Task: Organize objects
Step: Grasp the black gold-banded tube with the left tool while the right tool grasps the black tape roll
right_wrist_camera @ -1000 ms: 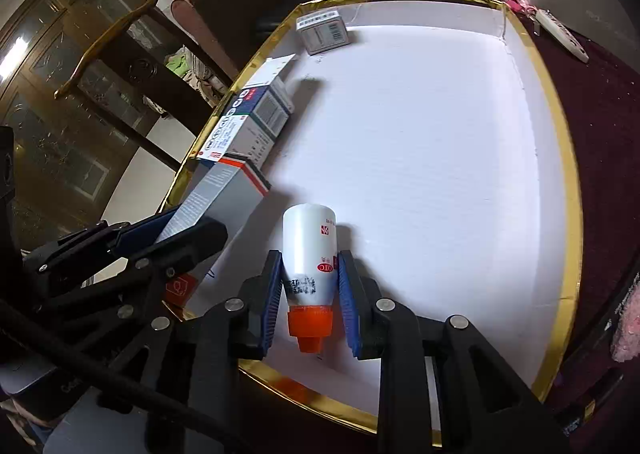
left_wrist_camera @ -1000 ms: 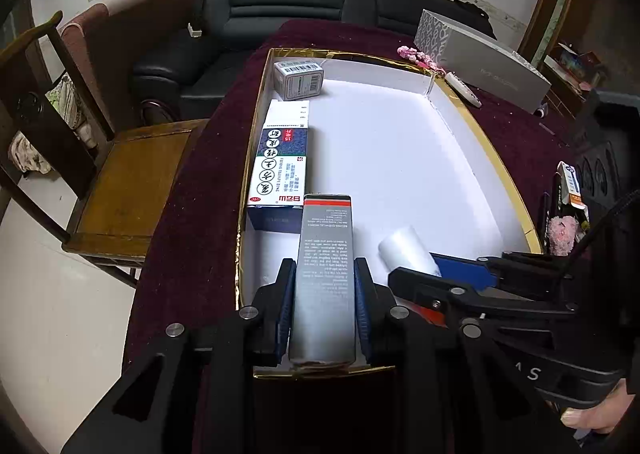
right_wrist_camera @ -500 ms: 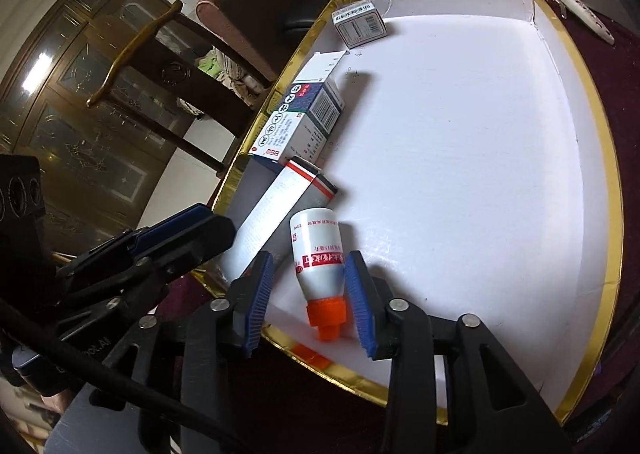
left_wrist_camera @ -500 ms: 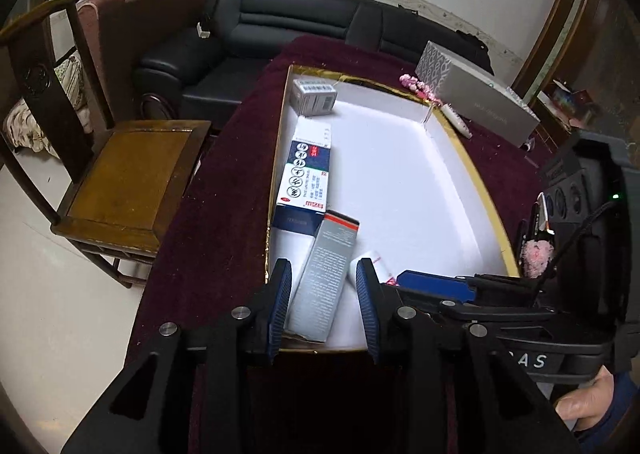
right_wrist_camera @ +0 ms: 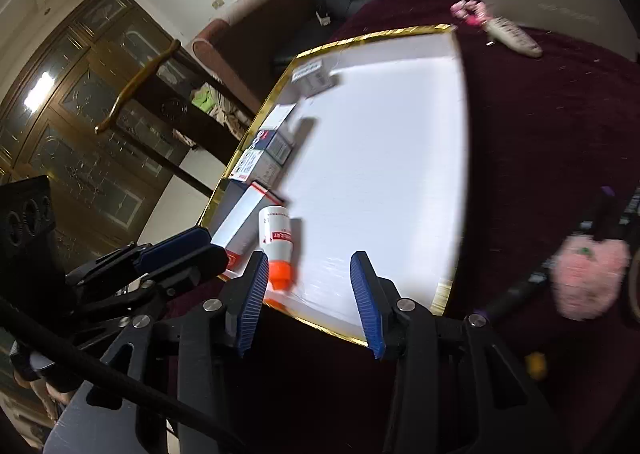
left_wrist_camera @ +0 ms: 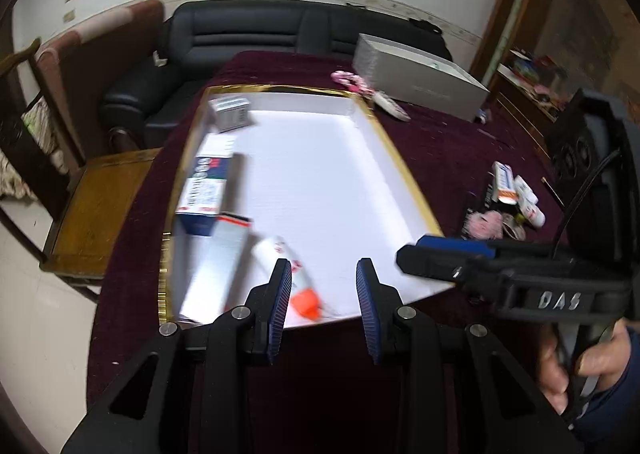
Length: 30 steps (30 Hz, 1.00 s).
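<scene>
The table (left_wrist_camera: pixel 448 149), under a dark red cloth, carries a white tray (left_wrist_camera: pixel 320 173) with a gold rim. Along the tray's left edge lie three boxes in a row: a small box (left_wrist_camera: pixel 230 113) at the far corner, a blue box (left_wrist_camera: pixel 204 189) at mid-edge, and a grey box (left_wrist_camera: pixel 220 270) at the near corner. The bottle (left_wrist_camera: pixel 286 270), white with an orange cap, lies on its side just beside the grey box, cap toward the tray's near edge.

The left gripper (left_wrist_camera: pixel 322 306) hangs over the near edge; its jaws stand apart and hold nothing. The bottle lies beyond its left finger, not between the pads. The right gripper (right_wrist_camera: pixel 308 294) has just been opening its jaws; nothing lies between them. The bottle lies beyond its left finger (right_wrist_camera: pixel 252 294), clear of the pads. More small items (left_wrist_camera: pixel 516 193) sit on the cloth past the tray's right edge.
</scene>
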{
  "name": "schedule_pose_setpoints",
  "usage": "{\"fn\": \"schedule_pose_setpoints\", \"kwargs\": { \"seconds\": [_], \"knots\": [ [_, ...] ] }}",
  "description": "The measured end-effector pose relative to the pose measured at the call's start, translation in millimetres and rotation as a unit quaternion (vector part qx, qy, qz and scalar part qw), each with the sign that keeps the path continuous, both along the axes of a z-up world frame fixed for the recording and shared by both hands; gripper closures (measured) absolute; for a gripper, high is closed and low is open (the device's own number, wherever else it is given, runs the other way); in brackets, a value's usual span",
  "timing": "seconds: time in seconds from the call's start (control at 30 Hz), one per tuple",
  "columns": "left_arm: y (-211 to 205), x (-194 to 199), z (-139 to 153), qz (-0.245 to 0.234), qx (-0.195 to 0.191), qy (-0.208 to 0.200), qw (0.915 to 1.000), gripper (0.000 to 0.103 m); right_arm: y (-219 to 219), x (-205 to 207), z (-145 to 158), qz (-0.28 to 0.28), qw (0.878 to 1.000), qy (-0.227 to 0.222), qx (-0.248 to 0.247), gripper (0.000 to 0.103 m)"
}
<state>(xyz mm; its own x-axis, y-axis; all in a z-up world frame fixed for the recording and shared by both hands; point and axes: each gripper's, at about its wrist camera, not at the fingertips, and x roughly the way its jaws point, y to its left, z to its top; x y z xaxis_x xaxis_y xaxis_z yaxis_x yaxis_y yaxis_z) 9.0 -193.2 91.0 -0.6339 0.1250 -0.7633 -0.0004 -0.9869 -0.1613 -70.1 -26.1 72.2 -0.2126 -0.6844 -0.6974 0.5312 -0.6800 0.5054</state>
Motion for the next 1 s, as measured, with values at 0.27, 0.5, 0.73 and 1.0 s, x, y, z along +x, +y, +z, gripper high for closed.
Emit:
{"fn": "schedule_pose_setpoints", "kwargs": {
  "seconds": [0.27,0.5,0.73,1.0],
  "knots": [
    [63.8,5.3,-2.3,-0.058,-0.020,-0.006,0.9981,0.074,80.0,1.8,16.5,-0.036,0.999,0.039,-0.003,0.057],
    [152.0,9.2,-11.0,-0.183,-0.070,-0.001,0.9806,0.074,158.9,-13.9,18.1,-0.094,0.992,0.076,-0.024,0.054],
    [209.8,-5.0,-32.7,-0.232,-0.145,-0.025,0.9616,0.075,206.2,-31.4,4.2,-0.144,0.986,0.061,-0.061,0.053],
    [213.3,-39.0,-54.5,-0.198,-0.145,-0.045,0.9685,0.075,216.8,-38.6,-7.9,-0.145,0.987,0.045,-0.047,0.053]
  ]
}}
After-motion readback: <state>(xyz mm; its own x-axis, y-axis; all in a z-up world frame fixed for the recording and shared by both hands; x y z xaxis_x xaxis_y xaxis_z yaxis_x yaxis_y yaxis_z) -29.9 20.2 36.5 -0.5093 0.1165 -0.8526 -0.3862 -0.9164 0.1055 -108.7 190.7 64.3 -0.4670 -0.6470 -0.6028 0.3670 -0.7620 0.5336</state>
